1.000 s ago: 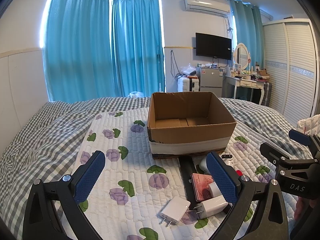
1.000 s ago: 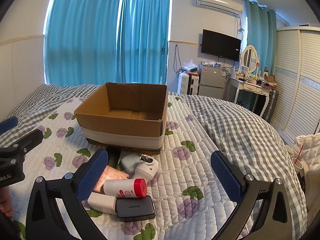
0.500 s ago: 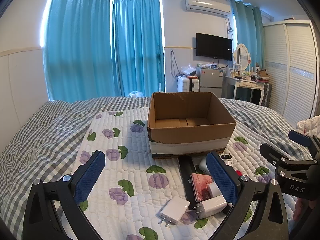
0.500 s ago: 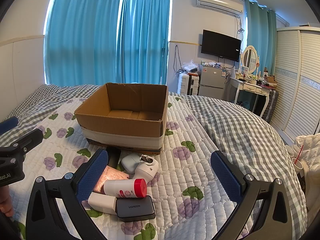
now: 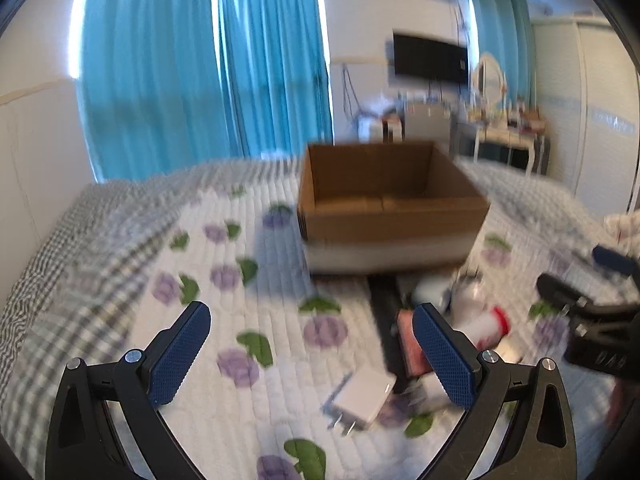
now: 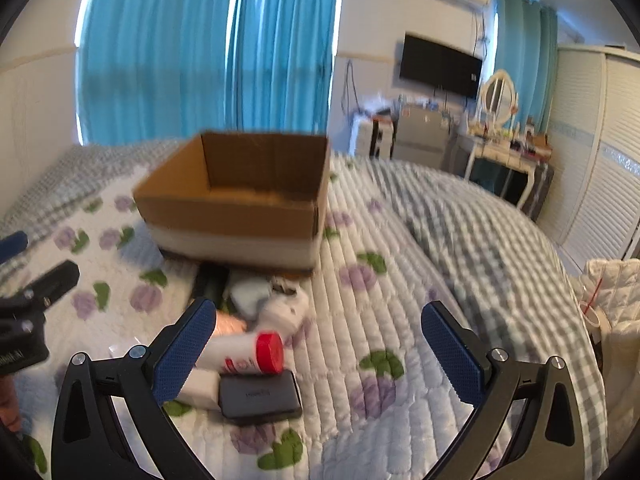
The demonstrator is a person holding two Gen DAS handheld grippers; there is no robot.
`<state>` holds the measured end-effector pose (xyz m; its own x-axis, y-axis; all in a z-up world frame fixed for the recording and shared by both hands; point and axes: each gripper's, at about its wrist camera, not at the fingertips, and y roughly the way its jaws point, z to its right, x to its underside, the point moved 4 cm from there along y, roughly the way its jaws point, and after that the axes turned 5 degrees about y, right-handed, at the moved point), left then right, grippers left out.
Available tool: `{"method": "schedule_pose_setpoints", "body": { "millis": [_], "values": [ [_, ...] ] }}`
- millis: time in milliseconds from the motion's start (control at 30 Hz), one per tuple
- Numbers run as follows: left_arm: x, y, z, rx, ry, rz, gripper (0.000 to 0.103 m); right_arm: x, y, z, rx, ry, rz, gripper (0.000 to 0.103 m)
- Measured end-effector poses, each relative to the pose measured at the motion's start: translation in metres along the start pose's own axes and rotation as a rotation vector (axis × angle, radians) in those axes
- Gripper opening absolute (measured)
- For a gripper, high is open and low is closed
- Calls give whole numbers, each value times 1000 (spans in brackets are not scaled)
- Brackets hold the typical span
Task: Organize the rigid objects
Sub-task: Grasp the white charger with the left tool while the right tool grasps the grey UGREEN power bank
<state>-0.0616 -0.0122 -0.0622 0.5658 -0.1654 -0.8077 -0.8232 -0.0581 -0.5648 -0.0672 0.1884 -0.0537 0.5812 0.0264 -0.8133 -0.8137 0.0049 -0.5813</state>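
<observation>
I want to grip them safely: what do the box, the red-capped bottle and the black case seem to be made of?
Box: corrugated cardboard, matt brown, with a pale band round the base, perhaps tape.
Bottle: probably plastic, smooth white body with a glossy red cap.
Case: looks like hard plastic, dark matt shell with rounded corners; blur leaves it open.

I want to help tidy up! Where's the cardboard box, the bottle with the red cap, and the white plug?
cardboard box (image 6: 224, 210): right wrist view, front wall.
bottle with the red cap (image 6: 269, 352): right wrist view, red cap.
white plug (image 5: 363, 398): left wrist view, flat top face.
</observation>
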Motion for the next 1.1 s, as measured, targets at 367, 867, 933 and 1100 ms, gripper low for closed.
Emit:
{"method": "schedule_pose_setpoints", "body": {
  "millis": [367,867,933,1100],
  "values": [
    [57,69,34,94,116,-303,84,39,44,-13,-37,-65,-271,103],
    [71,72,43,195,123,-393,48,56,51,-25,-61,-122,-337,103],
    [70,67,36,174,103,-383,47,58,51,-27,-64,-135,-344,103],
    [57,52,14,118,16,-326,46,68,58,-37,-50,-189,-379,102]
  ]
}}
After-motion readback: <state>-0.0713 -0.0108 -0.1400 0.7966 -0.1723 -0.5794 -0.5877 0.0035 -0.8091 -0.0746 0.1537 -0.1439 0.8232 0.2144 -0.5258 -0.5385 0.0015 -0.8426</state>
